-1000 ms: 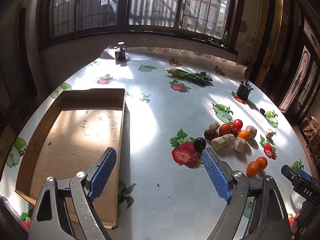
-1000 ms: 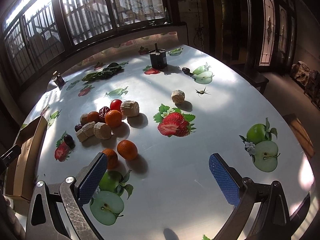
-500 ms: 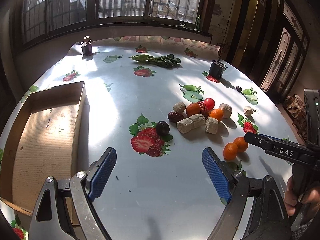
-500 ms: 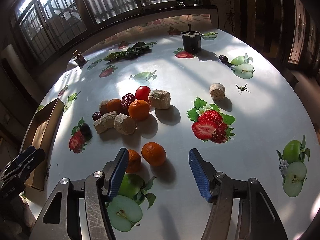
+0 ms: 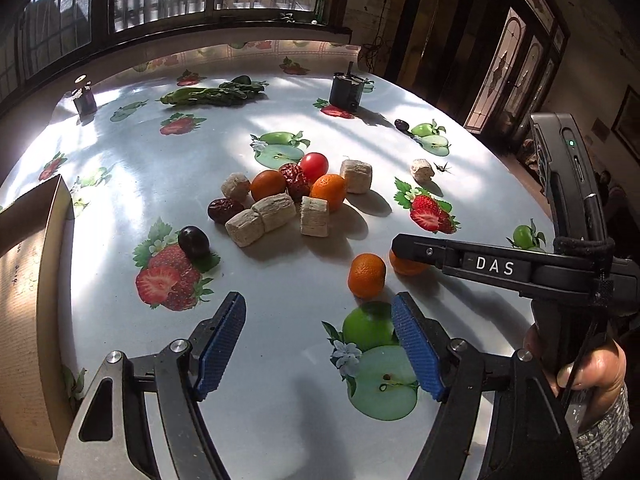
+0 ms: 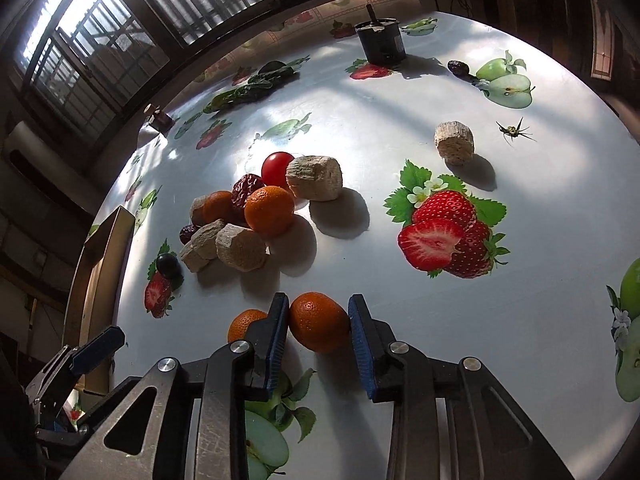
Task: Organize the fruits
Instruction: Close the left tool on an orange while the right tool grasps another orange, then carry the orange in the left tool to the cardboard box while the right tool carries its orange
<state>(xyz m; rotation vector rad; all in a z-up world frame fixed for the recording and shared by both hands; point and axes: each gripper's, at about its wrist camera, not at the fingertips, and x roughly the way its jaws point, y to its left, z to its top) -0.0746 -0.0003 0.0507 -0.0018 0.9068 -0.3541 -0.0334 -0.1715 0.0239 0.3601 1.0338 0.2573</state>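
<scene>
Orange [image 6: 318, 322] sits on counter [image 6: 540, 216] between right claw [image 6: 318, 330] pads, both pads against its sides — clamped. Second orange [image 6: 245, 323] just left of that claw. Left claw [image 5: 320, 344] spread wide, holding nothing, low over counter. Fruit pile [image 5: 288, 196] beyond; box [image 5: 30, 264] at left edge.

Lit hard by sun through the barred windows [image 6: 100, 40]; glaring white on the table [image 5: 132, 160], casting crisp dark shadows toward the cameras. Bent by fisheye, blackened at corners, sharp throughout.
</scene>
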